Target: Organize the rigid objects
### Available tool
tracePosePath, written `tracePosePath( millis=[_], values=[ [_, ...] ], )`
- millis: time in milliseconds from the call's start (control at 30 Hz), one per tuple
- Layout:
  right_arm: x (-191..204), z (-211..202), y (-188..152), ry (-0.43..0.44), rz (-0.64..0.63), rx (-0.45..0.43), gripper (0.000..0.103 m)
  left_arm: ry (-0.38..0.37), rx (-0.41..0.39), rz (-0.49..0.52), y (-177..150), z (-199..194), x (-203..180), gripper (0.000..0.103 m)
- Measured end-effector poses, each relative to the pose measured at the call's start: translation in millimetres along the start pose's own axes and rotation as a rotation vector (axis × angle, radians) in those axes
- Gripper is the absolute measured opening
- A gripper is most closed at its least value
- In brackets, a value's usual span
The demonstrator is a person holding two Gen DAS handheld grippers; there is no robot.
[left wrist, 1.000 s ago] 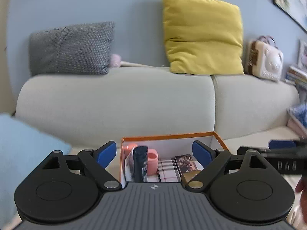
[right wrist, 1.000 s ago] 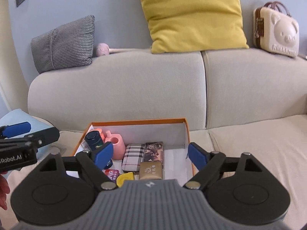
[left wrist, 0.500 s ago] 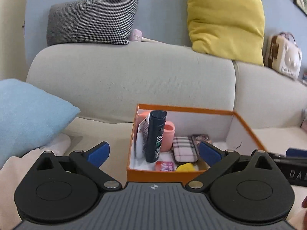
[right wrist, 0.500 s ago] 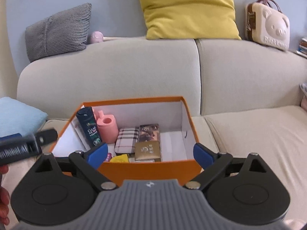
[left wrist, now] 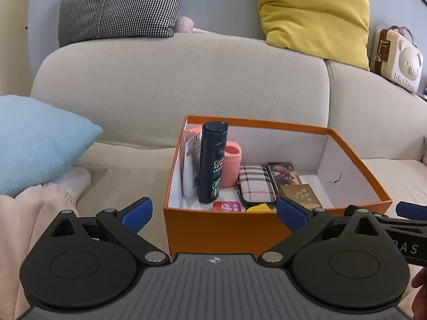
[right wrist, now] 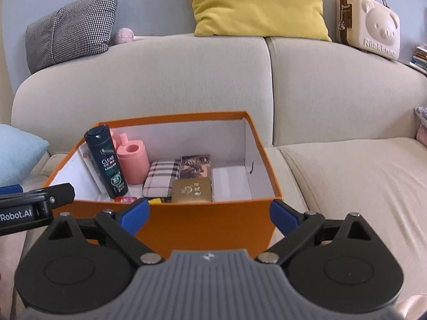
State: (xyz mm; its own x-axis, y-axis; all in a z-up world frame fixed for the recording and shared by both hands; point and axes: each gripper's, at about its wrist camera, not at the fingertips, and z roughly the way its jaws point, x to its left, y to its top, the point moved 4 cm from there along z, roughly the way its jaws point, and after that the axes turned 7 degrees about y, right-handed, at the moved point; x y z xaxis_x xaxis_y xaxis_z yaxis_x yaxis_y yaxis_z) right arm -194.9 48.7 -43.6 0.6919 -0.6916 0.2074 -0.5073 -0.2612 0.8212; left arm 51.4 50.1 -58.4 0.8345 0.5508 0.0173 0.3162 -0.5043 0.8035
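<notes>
Right wrist view: both my grippers, left (left wrist: 213, 210) and right (right wrist: 209, 214), spread empty before box (right wrist: 213, 224). Bottle (right wrist: 105, 160) inside looks stiff, slick; grasp mid-body.

Left gripper (left wrist: 213, 210) and right gripper (right wrist: 209, 216) both wide apart, empty

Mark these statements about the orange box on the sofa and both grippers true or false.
1. The dark shampoo bottle stands upright in the orange cardboard box. True.
2. The pink plastic cup lies outside the box. False: it stands inside, beside the bottle.
3. The right gripper holds the gold square tin. False: its fingers are spread, holding nothing.
4. The plaid flat case lies flat on the box floor. True.
5. The left gripper is shut. False: it is open.
</notes>
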Motion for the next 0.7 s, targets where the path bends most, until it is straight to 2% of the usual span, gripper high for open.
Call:
tracePosePath(
  millis=[333,700],
  values=[
    [-2.3,-5.2,-1.6,-0.012,0.010,-0.007,0.098,-0.003,0.016,0.005,-1.5,-0.5,0.3,0.103],
    [3.6,-8.2,-2.5,-0.014,-0.003,-0.009,0.098,-0.002,-0.008,0.028,-1.2,-5.1,-0.8,0.103]
  ],
)
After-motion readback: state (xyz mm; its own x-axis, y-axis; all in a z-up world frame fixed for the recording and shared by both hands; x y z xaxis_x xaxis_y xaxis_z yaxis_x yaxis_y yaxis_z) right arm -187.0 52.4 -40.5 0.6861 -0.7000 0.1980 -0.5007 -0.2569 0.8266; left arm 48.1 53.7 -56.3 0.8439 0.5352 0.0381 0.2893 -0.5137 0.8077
